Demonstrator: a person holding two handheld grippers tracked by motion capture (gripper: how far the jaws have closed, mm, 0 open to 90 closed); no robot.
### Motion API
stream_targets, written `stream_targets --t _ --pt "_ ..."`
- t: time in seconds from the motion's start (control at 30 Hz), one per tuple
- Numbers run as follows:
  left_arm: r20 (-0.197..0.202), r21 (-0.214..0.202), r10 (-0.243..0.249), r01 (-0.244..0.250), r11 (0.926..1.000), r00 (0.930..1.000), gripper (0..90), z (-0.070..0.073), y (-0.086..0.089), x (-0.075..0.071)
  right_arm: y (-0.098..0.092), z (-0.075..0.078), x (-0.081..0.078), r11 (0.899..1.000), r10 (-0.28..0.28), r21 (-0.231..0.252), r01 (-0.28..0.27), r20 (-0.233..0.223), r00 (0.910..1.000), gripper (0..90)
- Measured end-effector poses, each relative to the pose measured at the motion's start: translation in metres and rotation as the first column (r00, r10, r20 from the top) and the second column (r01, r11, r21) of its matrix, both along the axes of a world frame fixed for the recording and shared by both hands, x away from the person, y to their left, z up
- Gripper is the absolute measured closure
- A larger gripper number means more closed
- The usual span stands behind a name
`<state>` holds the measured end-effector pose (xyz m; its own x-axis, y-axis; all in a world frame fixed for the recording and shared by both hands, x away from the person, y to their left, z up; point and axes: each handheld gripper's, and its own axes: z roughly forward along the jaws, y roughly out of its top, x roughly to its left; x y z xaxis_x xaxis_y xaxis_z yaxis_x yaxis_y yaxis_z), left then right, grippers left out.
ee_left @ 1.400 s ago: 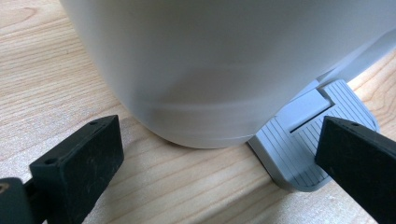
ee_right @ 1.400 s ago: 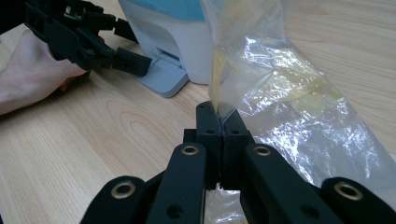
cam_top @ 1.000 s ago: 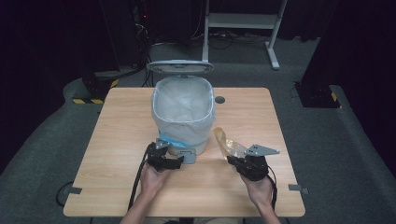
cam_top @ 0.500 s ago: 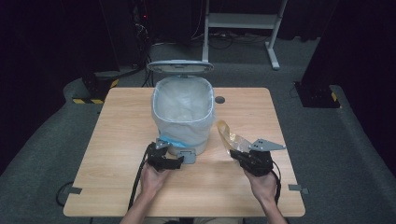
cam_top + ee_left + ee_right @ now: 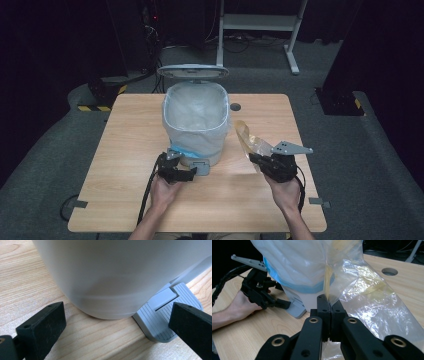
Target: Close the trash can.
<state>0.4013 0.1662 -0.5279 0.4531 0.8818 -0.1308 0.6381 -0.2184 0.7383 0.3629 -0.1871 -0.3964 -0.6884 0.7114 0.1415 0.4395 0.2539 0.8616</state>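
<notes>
1. The left hand-held gripper (image 5: 192,172) lies low at the counter (image 5: 135,150), its two black jaws standing wide apart and level with nothing pressed between them.
2. The left hand (image 5: 162,190) wraps its body from behind, the bare forearm entering from the bottom edge.
3. The right hand-held gripper (image 5: 254,159) is raised off the counter, its jaws pressed together on a thin clear plastic bag (image 5: 372,297).
4. The right hand (image 5: 286,192) grips it from below, the wrist angled up and inward.
</notes>
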Motion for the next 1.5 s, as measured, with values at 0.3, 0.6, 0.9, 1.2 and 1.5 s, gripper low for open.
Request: stream_targets --t 0.3,0.6,0.9,1.2,1.5 --pt "0.000 0.000 -0.001 0.001 1.0000 1.0000 1.1 0.000 0.000 0.000 0.000 0.011 0.004 1.000 0.013 0.017 -0.014 0.010 0.9999 89.2" --pt "0.000 0.000 -0.001 0.001 1.0000 1.0000 1.2 0.000 0.000 0.000 0.003 0.022 0.007 0.999 0.028 0.026 -0.028 0.021 0.9994 89.2" --pt "0.000 0.001 -0.001 0.001 1.0000 1.0000 1.2 0.000 0.000 0.000 0.004 0.029 0.009 0.999 0.039 0.032 -0.040 0.026 0.9989 89.2" --pt "0.000 0.000 0.000 0.000 1.0000 1.0000 1.2 0.000 0.000 0.000 0.004 0.035 0.010 0.998 0.047 0.035 -0.049 0.031 0.9984 89.2" --pt "0.000 0.001 -0.001 0.001 1.0000 1.0000 1.2 0.000 0.000 0.000 0.007 0.046 0.013 0.997 0.069 0.041 -0.071 0.040 0.9968 89.2"
